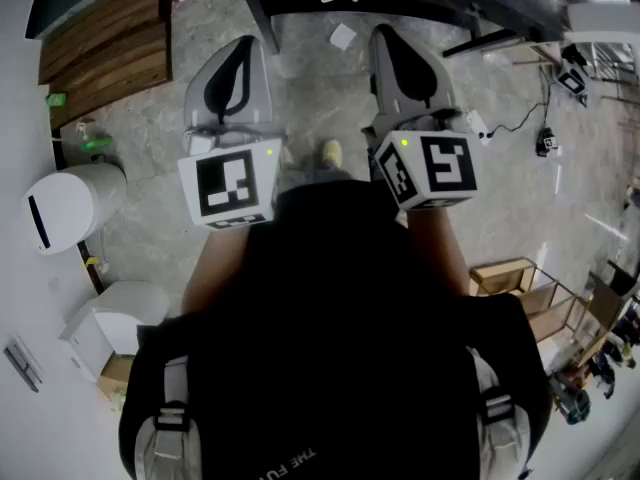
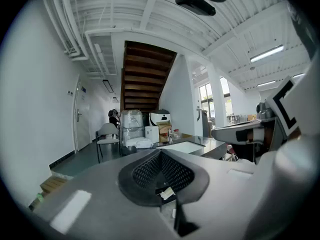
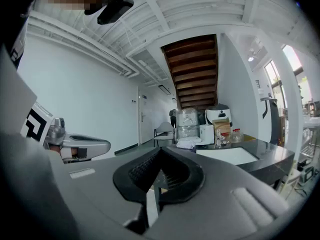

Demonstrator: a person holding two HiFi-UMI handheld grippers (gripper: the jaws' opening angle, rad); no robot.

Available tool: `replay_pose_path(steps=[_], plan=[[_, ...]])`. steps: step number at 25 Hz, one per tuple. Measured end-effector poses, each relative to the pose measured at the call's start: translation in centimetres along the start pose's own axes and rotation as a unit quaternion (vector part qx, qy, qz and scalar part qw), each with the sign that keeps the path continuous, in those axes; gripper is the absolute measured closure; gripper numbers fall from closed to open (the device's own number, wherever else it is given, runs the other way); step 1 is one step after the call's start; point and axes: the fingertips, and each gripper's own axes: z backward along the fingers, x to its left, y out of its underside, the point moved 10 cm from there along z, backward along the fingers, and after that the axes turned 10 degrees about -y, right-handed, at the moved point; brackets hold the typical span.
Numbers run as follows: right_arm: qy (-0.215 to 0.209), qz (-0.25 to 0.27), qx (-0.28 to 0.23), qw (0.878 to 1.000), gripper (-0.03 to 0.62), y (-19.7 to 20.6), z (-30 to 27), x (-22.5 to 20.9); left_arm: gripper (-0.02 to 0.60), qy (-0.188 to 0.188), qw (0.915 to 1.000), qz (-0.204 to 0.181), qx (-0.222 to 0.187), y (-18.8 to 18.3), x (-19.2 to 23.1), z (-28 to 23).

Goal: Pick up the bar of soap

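Left gripper and right gripper side by side above the floor, both jaw pairs pressed together and empty, facing dark counter; soap can't be made out anywhere.

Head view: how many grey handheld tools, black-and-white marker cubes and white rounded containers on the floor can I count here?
Grey handheld tools: 2, the left tool and the right tool.
Black-and-white marker cubes: 2, the left cube and the right cube.
White rounded container: 1.
Total: 5.
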Motion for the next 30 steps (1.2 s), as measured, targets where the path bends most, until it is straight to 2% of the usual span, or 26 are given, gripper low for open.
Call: replay_pose_path(steps=[11,30], plan=[[0.001,-0.021,-0.013,1.0,0.582,0.0,-0.8,1.5,0.583,-0.001,1.0,-0.002,0.001,0.2,1.3,0.1],[0.007,-0.012,-0.008,1.0,0.582,0.3,-2.5,5.6,0.581,0.012,0.9999,0.0,-0.004,1.0,4.8,1.0]])
